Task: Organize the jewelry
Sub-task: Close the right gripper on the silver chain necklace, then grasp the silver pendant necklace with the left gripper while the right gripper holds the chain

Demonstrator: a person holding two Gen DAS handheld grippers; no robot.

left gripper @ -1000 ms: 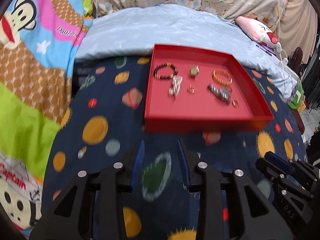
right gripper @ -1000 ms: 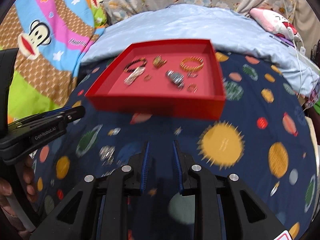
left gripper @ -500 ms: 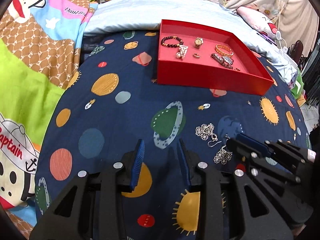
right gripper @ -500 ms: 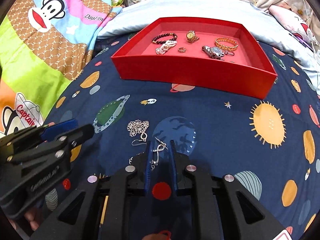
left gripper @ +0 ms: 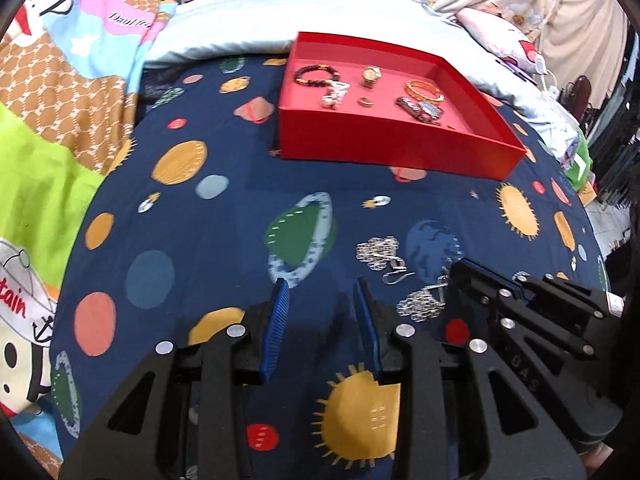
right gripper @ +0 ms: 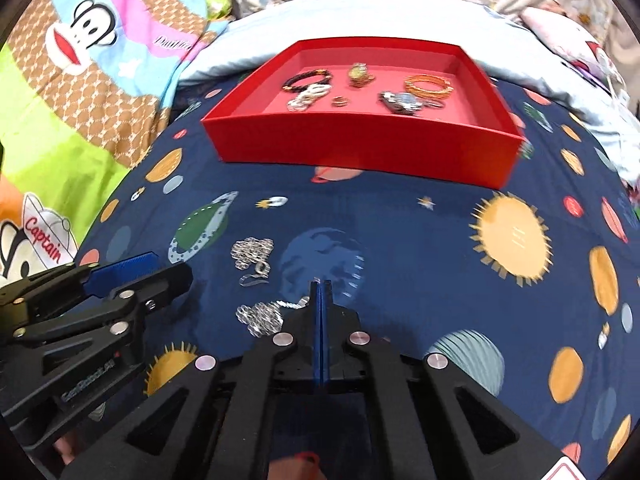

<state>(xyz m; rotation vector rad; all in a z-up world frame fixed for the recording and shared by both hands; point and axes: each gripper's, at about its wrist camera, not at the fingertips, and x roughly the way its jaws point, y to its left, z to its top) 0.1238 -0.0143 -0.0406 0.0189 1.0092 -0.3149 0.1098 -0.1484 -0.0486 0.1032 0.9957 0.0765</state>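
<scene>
Pinching silver chain (right gripper: 260, 314) end: R tool (right gripper: 321, 283) clenched; chain trails left. L tool (left gripper: 322, 286) released, empty.

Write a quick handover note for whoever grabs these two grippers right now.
Left gripper: open, holding nothing, above the blanket.
Right gripper: shut on the near silver earring, low over the blanket.
Other silver earring lies loose just beyond it.
Done: bracelets, watches and rings sit in the red tray.
Left: carry both earrings into the tray.
</scene>
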